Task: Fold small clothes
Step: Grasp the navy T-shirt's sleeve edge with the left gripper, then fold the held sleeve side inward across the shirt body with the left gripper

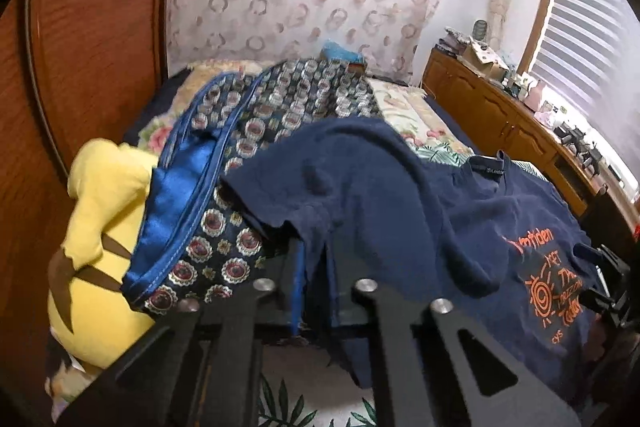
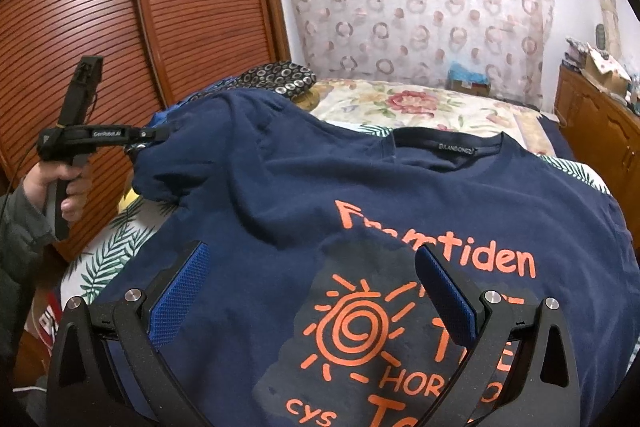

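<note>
Item 1, garment: navy cotton T-shirt (image 2: 360,187) with orange sun-and-lettering print, lying face-up across the floral-and-palm-leaf bedspread (image 2: 420,103), collar toward the headboard end. Its left sleeve is lifted off the bed; the body rests flat.

Item 2, left gripper (image 2: 150,141): I read it as clenched on that raised sleeve. In the right wrist view the jaws disappear into bunched fabric, and in its own view navy cloth drapes over the closed fingers.

Item 3, right gripper (image 2: 312,291): released, blue-padded fingers (image 2: 182,291) spread wide above the printed chest, gripping nothing.

Item 4, neighbours: satin-trimmed blue medallion-patterned cloth (image 1: 224,211) just beside and partly under the sleeve; yellow plush toy with brown stripes (image 1: 96,227) beyond it, against the slatted wooden wardrobe door (image 2: 100,7).

Risk notes, my judgement: I appear to be at the sleeve fold-in. With the right claw not pinning the body, pulling the sleeve across could drag the whole shirt and wrinkle the print panel. The left grip seems to hold a bunch, not an edge, so the fold may land crooked. The medallion cloth could snag and travel along.
</note>
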The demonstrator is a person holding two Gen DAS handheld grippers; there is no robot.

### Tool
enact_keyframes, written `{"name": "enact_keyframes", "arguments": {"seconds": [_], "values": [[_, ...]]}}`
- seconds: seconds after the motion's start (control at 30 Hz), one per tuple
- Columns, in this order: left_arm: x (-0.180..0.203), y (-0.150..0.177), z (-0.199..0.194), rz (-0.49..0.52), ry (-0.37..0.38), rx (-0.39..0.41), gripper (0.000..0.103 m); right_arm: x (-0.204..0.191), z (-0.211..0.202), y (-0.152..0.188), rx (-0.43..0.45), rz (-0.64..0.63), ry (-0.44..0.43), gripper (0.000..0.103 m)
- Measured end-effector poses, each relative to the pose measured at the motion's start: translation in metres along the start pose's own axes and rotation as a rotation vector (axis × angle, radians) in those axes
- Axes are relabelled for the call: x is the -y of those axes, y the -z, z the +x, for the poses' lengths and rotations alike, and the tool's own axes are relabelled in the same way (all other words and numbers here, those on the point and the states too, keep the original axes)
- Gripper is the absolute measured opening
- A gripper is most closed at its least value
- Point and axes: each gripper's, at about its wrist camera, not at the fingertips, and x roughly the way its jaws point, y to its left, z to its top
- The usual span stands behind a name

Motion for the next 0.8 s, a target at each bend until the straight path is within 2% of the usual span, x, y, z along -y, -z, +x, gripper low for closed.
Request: {"name": "enact_keyframes", "arguments": {"seconds": [0.17, 0.27, 0.43, 0.57, 0.63, 0.7, 0.8], "values": [[0.018, -0.014, -0.021, 0.027, 0.031, 0.073, 0.000, 0.006, -0.002, 0.002, 0.005, 0.010, 0.016, 0.103], [0.046, -0.028, -0.030, 0.078, 0.062, 0.097, 0.000, 0.013, -0.006, 0.002, 0.013, 0.018, 0.028, 0.103], [0.102, -0.049, -0.029, 0.163, 0.126, 0.105, 0.000, 0.035, -0.020, -0.001, 0.043, 0.058, 0.062, 0.103], [0.153, -0.056, -0.021, 0.232, 0.171, 0.066, 0.000, 0.056, -0.033, -0.001, 0.068, 0.090, 0.098, 0.103], [0.176, -0.055, -0.020, 0.274, 0.181, 0.058, 0.016, 0.064, -0.039, -0.001, 0.076, 0.104, 0.113, 0.103], [0.190, -0.052, -0.021, 0.299, 0.194, 0.048, 0.019, 0.073, -0.043, 0.001, 0.078, 0.116, 0.131, 0.103], [0.190, -0.046, -0.028, 0.296, 0.221, 0.045, 0.026, 0.079, -0.046, 0.004, 0.072, 0.118, 0.151, 0.103]]}}
